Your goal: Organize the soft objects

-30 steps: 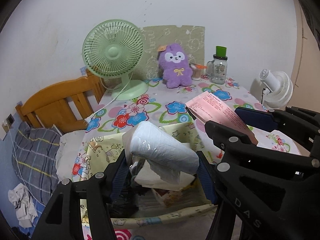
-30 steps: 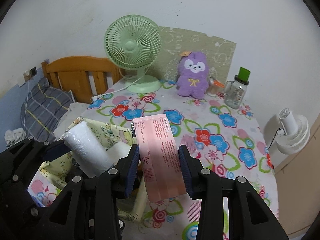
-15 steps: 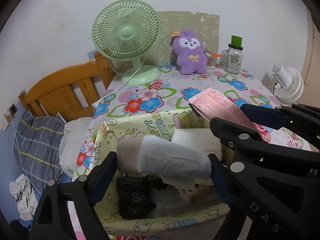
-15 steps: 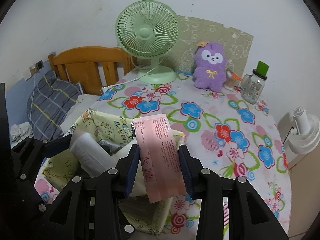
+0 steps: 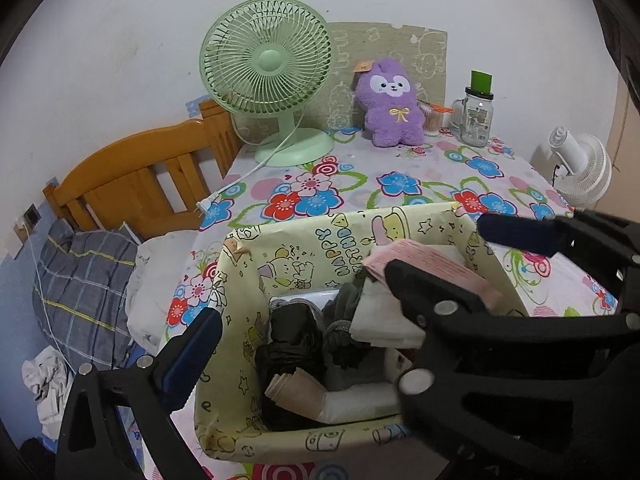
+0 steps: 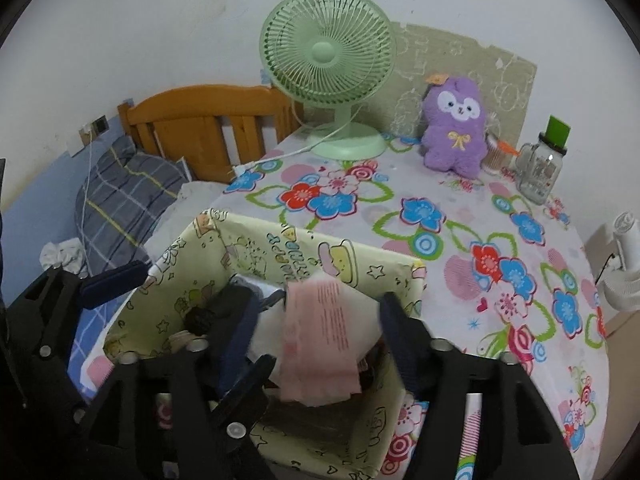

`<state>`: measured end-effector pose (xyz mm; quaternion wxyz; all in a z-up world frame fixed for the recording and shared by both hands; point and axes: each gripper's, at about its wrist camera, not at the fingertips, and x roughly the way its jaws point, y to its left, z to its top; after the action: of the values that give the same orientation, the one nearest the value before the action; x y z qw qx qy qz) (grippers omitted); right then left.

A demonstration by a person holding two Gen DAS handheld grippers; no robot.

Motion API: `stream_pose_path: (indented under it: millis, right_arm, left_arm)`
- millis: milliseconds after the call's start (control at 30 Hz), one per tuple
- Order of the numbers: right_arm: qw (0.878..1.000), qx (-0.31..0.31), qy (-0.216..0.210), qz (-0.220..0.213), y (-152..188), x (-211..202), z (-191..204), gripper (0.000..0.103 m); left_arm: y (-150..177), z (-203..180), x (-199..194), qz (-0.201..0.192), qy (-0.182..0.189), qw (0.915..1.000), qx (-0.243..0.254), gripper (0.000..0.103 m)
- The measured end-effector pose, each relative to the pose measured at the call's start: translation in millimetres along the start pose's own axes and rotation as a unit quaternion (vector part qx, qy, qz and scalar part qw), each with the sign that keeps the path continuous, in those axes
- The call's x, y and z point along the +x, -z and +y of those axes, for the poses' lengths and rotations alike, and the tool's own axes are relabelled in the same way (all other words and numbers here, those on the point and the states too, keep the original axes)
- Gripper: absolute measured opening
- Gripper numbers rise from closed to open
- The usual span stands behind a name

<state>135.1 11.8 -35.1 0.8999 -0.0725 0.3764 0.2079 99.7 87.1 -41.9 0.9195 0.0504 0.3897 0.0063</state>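
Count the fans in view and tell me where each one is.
2. The green fan stands at the table's far edge, left of the purple plush. The white fan sits off the table's right side. None seems hidden.

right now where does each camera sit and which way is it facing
Left wrist: sits on the left gripper, looking forward and down into the yellow box on the flowered table; its open fingers straddle the box, and the right gripper's black frame crosses in front.
Right wrist: sits on the right gripper, same direction; its opening jaws flank, without pressing, the pink packet lying in the box; the left gripper is at left.
Shared: box, pink packet, green fan, purple plush, jar.
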Motion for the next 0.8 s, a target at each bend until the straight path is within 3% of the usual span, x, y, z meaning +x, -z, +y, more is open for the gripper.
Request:
stream_pose_path:
  millis: [67,800]
  right_arm:
    - [1.0,-0.002,0.006,-0.008,1,-4,0,0.077]
    - [0.996,0.021,0.07,-0.046,27,-57,-33,0.088]
  left_arm:
    - [1,-2,-2,-0.003,0.002,1.0,0.002,0.103]
    - [5,-53,-35,-0.032,0.025,0.999,0.019,0.103]
